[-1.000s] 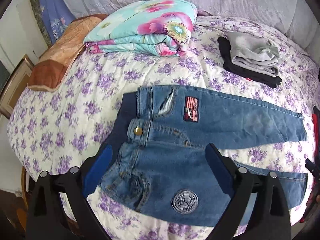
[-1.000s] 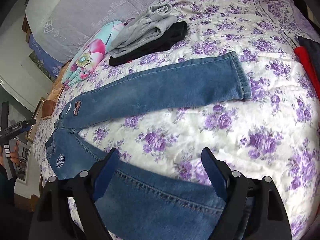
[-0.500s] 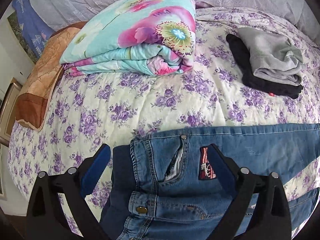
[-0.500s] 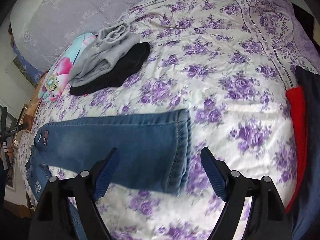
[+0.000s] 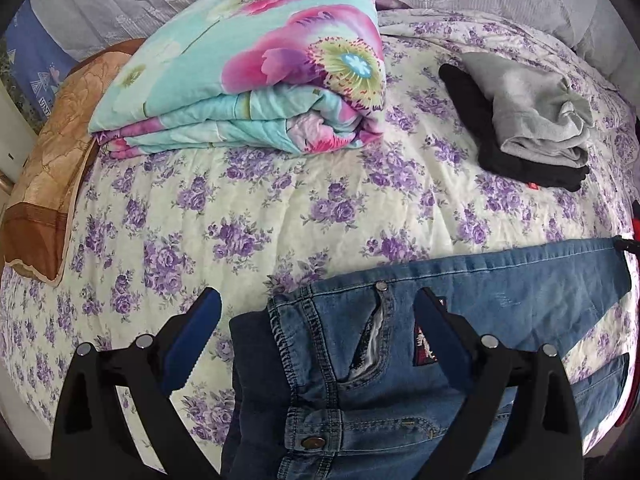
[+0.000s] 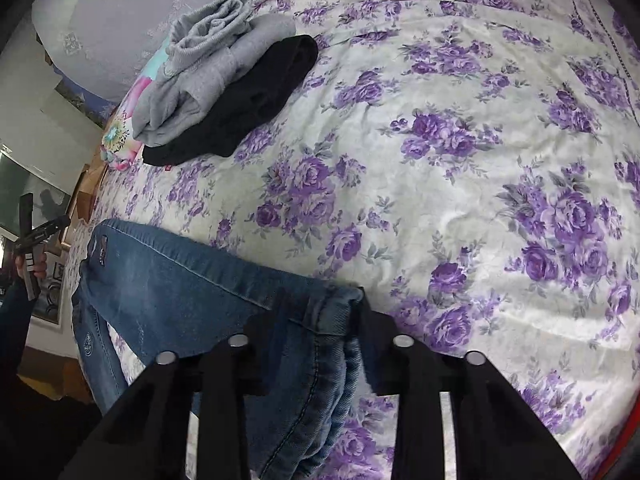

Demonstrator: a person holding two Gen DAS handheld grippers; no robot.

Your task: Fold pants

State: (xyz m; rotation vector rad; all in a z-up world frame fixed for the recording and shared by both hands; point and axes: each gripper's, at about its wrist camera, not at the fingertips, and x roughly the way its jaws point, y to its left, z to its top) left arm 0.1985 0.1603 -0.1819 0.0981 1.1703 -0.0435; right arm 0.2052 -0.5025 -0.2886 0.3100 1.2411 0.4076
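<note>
Left wrist view takes in the bed (image 5: 248, 216) first, its purple-flowered quilt spreading well beyond the jaws. A folded floral blanket (image 5: 256, 76) sits far ahead and slightly left of them, with a tan cushion (image 5: 52, 168) further left still. Far ahead to the right lies a grey garment (image 5: 532, 108) stacked on a black one (image 5: 500, 160), likely set back there to leave working room.

The jeans (image 5: 360, 380) lie flat on the quilt, waistband between and just below the spread jaws, one leg running off to the right. The left gripper (image 5: 316, 320) is wide apart and holds nothing; it hangs over the open fly and the waist button (image 5: 313, 443), probably lining up to take the waistband.

From the right wrist view, the same leg stretches away to the left of the jaws toward the waist. The right gripper (image 6: 318, 320) is closed down on the leg cuff (image 6: 328, 312), the hem bunched between the two fingers. Pinching the hem gives control of the whole leg, presumably so it can be carried over onto the other one. The small red patch (image 5: 424, 350) sits just inside the left gripper's right finger.
</note>
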